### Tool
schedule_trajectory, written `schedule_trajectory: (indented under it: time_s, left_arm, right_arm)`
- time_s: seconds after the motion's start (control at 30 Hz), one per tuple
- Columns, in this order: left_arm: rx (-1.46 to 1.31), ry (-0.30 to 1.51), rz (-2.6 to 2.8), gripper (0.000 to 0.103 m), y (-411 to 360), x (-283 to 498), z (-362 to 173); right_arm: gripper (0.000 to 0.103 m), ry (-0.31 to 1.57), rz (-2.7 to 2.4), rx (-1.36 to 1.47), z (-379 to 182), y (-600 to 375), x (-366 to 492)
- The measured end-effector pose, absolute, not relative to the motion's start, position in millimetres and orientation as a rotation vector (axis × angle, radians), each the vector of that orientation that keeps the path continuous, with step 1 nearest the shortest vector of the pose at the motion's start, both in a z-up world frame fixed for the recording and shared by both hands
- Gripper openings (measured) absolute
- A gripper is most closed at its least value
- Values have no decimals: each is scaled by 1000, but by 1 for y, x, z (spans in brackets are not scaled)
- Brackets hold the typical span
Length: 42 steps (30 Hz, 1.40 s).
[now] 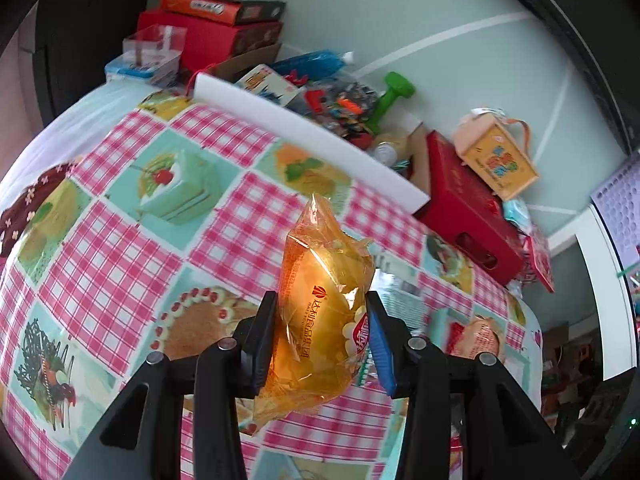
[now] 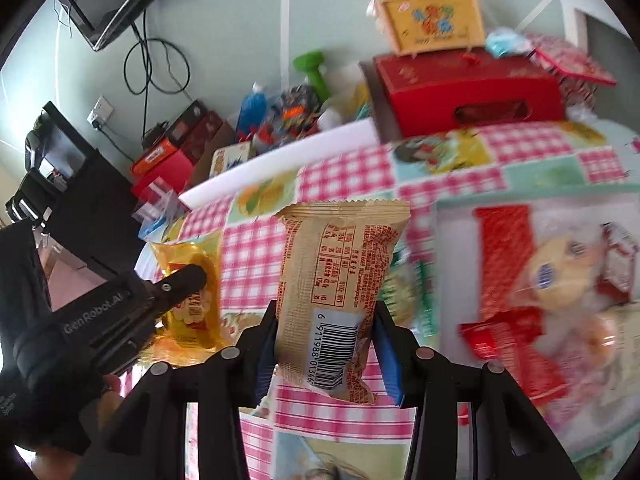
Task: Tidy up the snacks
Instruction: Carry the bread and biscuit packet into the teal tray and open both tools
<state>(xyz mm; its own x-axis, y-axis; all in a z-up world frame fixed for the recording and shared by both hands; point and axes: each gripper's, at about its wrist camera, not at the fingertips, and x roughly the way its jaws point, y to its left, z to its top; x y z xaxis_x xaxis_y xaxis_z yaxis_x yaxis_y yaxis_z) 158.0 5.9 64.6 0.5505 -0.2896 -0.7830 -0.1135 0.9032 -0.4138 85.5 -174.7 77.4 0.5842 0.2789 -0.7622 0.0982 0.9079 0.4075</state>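
My left gripper [image 1: 322,338] is shut on a clear orange-yellow snack packet [image 1: 320,312] and holds it upright above the checked tablecloth [image 1: 120,264]. My right gripper [image 2: 325,344] is shut on a beige snack packet [image 2: 340,280] with a barcode facing the camera, held above the cloth. In the right wrist view the left gripper [image 2: 188,280] with the orange packet [image 2: 192,300] is at the left. A pale tray [image 2: 448,248] at the right holds several snacks in red and yellow wrappers [image 2: 552,276], blurred.
A white foam board [image 1: 312,140] lies along the table's far edge. Behind it are red boxes [image 1: 468,204], a small yellow carry box [image 1: 496,160], a green dumbbell [image 1: 392,96] and a pile of toys. Another packet [image 1: 480,340] lies on the cloth at the right.
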Motion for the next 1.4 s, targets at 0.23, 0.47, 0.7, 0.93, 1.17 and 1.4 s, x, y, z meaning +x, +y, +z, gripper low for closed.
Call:
schedule_trajectory:
  time_s: [0.23, 0.47, 0.7, 0.93, 1.17, 1.4]
  left_arm:
    - [-391, 993, -195, 44, -27, 156, 69]
    - [-307, 1017, -288, 44, -73, 154, 67]
    - [-249, 1064, -394, 44, -125, 158, 58]
    - [-145, 1091, -475, 44, -182, 172, 50]
    - [-109, 1113, -483, 44, -209, 185, 31]
    - [-152, 1146, -497, 43, -219, 196, 13]
  right_arm:
    - [46, 930, -46, 456, 87, -229, 75]
    - [46, 916, -232, 540, 78, -306, 60]
    - [46, 909, -359, 616, 61, -366, 45]
    - [46, 922, -442, 600, 44, -392, 41]
    - [46, 938, -446, 602, 31, -399, 45]
    - [46, 949, -461, 601, 22, -405, 45]
